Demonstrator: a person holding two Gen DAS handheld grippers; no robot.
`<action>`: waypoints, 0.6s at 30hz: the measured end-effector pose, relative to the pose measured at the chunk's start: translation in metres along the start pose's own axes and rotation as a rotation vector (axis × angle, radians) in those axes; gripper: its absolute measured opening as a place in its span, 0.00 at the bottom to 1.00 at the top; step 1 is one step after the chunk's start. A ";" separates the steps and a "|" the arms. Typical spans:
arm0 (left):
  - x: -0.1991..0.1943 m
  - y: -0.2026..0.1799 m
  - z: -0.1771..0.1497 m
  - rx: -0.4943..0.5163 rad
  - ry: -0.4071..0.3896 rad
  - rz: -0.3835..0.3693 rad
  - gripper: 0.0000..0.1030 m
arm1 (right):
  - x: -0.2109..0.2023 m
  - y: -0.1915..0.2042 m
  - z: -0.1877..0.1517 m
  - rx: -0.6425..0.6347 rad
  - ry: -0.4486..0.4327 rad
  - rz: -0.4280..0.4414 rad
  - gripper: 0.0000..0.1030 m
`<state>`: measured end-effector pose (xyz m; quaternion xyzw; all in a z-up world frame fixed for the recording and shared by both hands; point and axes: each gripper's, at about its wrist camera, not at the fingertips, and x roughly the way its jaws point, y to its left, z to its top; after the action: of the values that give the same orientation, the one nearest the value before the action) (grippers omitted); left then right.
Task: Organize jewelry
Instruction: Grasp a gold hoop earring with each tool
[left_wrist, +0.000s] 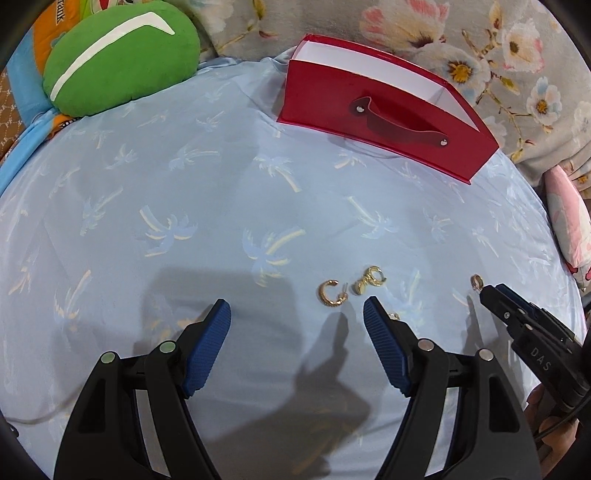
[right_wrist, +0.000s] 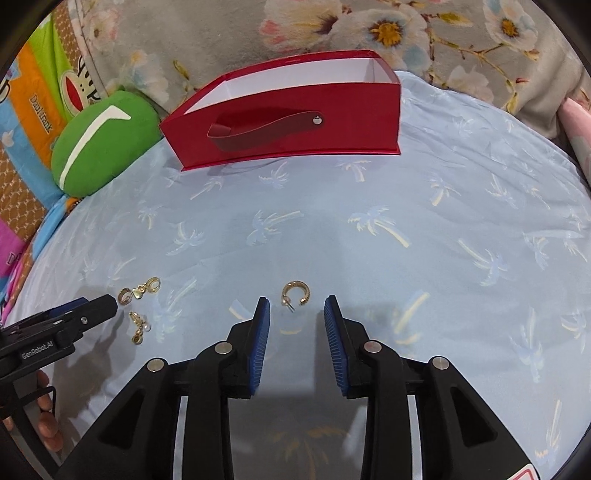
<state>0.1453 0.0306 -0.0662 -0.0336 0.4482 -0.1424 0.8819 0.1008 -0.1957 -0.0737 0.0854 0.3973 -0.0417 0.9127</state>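
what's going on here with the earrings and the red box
A person holds a gripper in each hand over a blue cloth strewn with gold earrings. The right gripper is open, empty, with a gold hoop just ahead of its fingers. The left gripper is open too, holding nothing, near a hoop and a small earring cluster. The red box stands open at the far side; no jewelry shows inside it from these views.

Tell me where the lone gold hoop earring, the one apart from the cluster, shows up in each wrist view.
Left wrist view: lone hoop earring sits far right, at the tip of the right tool.
Right wrist view: hoop lies low centre, just ahead of that tool's open fingers.
Shared landmark: red box at the back.
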 end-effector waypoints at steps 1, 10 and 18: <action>0.001 0.000 0.001 0.002 0.001 0.000 0.70 | 0.004 0.001 0.001 0.001 0.011 0.000 0.29; 0.008 -0.011 0.005 0.085 -0.007 0.027 0.60 | 0.010 0.006 0.006 0.002 0.017 -0.029 0.27; 0.016 -0.032 0.003 0.235 -0.028 0.070 0.46 | 0.011 0.006 0.007 0.002 0.019 -0.054 0.21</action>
<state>0.1491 -0.0051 -0.0709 0.0837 0.4170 -0.1625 0.8903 0.1140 -0.1914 -0.0768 0.0758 0.4079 -0.0658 0.9075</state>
